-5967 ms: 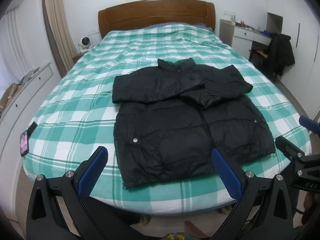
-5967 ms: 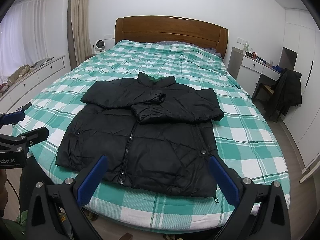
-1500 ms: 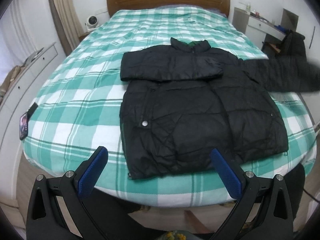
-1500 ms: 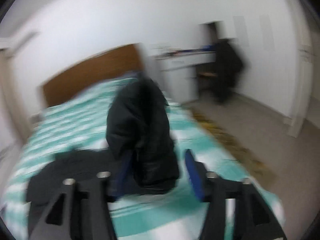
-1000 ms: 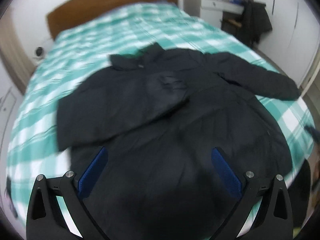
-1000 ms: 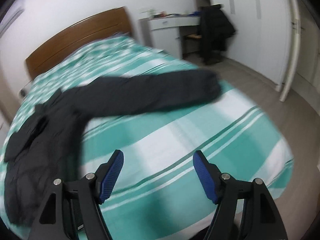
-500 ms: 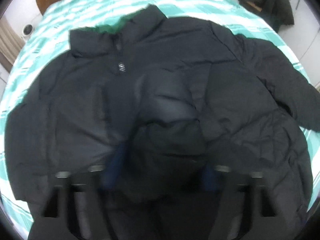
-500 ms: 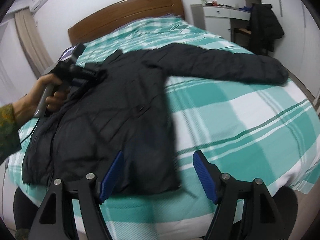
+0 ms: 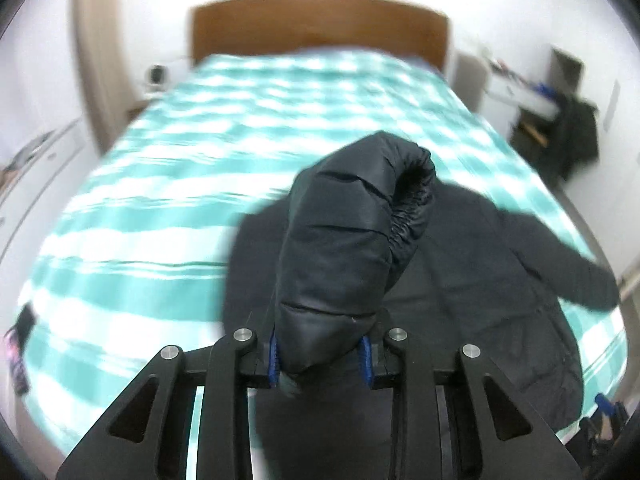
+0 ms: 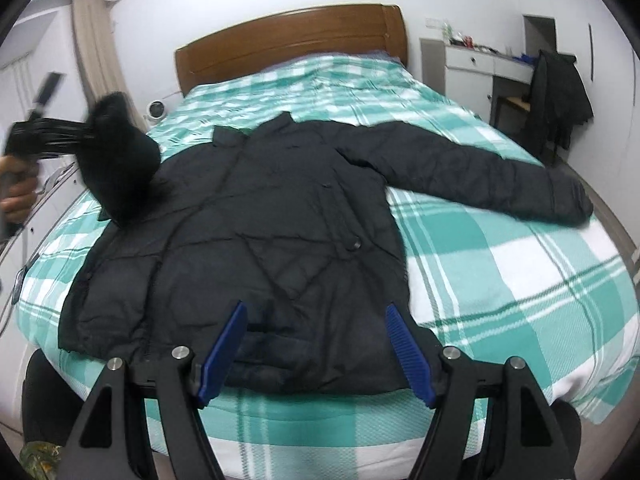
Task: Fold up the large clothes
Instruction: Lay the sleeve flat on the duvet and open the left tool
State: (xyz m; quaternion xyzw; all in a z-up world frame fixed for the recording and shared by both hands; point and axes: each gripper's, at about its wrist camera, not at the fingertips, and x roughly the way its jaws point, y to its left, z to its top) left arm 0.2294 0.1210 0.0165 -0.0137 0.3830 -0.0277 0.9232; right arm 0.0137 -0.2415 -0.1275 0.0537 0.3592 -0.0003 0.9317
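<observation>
A black puffer jacket [image 10: 272, 220] lies face up on the green checked bed [image 10: 520, 280], its right sleeve [image 10: 480, 176] spread out toward the bed's right edge. My left gripper [image 9: 320, 356] is closing its jaws, and the blue pads press on the other sleeve's cuff end [image 9: 352, 232], which stands up in front of the camera. In the right wrist view that sleeve [image 10: 116, 160] hangs lifted above the jacket's left shoulder, held by the left gripper [image 10: 80, 132] in a person's hand. My right gripper [image 10: 316, 344] is open over the jacket's hem with nothing between its fingers.
A wooden headboard [image 10: 292, 40] stands at the far end. At the right are a white desk [image 10: 480, 60] and a chair draped with a dark garment [image 10: 560, 92]. A small fan [image 10: 154, 110] sits left of the bed. A phone [image 9: 18, 356] lies at the bed's left edge.
My left gripper has shut on the folded-in sleeve and lifted it up and to the left off the jacket's chest. The right gripper has shifted a little and stays open.
</observation>
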